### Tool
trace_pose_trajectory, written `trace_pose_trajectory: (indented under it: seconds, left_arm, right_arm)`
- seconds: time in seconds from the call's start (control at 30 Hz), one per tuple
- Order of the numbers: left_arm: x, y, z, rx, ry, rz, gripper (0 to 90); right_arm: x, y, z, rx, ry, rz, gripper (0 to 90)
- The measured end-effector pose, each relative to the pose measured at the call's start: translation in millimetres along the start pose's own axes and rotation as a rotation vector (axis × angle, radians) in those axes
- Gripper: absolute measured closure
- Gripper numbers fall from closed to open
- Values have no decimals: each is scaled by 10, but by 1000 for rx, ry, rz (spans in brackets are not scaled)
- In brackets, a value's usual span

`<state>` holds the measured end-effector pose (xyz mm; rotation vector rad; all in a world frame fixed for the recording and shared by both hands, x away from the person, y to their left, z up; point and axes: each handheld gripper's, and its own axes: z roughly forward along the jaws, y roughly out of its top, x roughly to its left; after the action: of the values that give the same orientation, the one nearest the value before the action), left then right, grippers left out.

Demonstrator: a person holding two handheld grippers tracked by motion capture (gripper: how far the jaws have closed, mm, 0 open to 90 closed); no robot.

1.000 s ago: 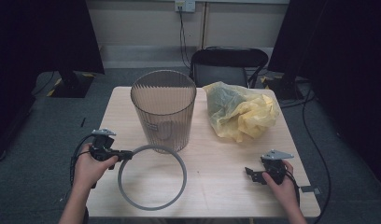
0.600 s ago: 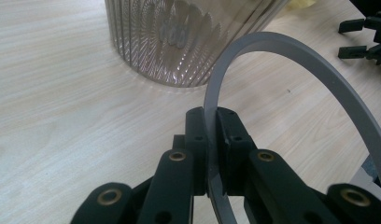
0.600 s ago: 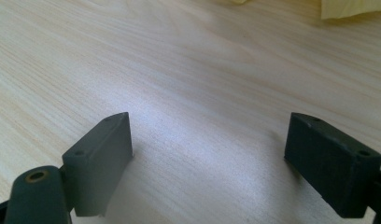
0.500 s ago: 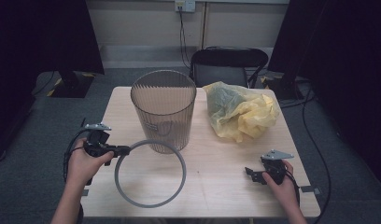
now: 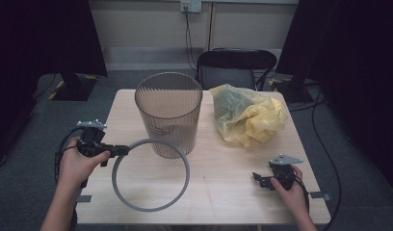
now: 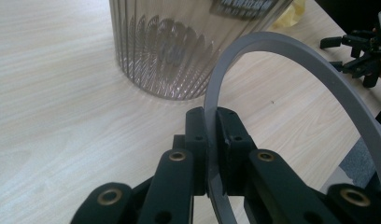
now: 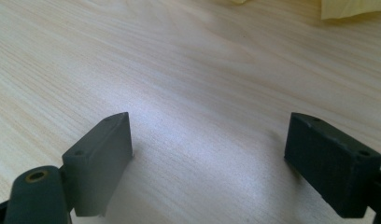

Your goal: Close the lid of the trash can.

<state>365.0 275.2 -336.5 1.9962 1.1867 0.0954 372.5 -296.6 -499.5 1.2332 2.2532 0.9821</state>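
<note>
Clamping the grey ring (image 6: 291,60) at its near rim, the left gripper (image 6: 212,140) holds it beside the bin (image 5: 168,113).

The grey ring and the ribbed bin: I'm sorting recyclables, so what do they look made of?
The grey ring looks like matte moulded plastic: a thin, flat, even band with no shine. The ribbed bin seems to be smoky translucent plastic, since the table shows through its fine vertical ribs. Neither can be told for certain.

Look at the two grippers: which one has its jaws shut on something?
The left gripper: its jaws pinch the grey ring. The right gripper rests with jaws wide apart over bare table.
</note>
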Motion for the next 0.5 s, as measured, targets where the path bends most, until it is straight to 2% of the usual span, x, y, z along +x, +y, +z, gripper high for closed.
trace_pose_trajectory:
  seconds: [0.27,0.5]
  left_arm:
    - [-33,98,-38,1,-7,15,840]
    - [-84,202,-101,-19,-25,19,840]
  right_arm:
    - [0,0,0,0,0,0,140]
    - [1,0,-1,1,0,2,141]
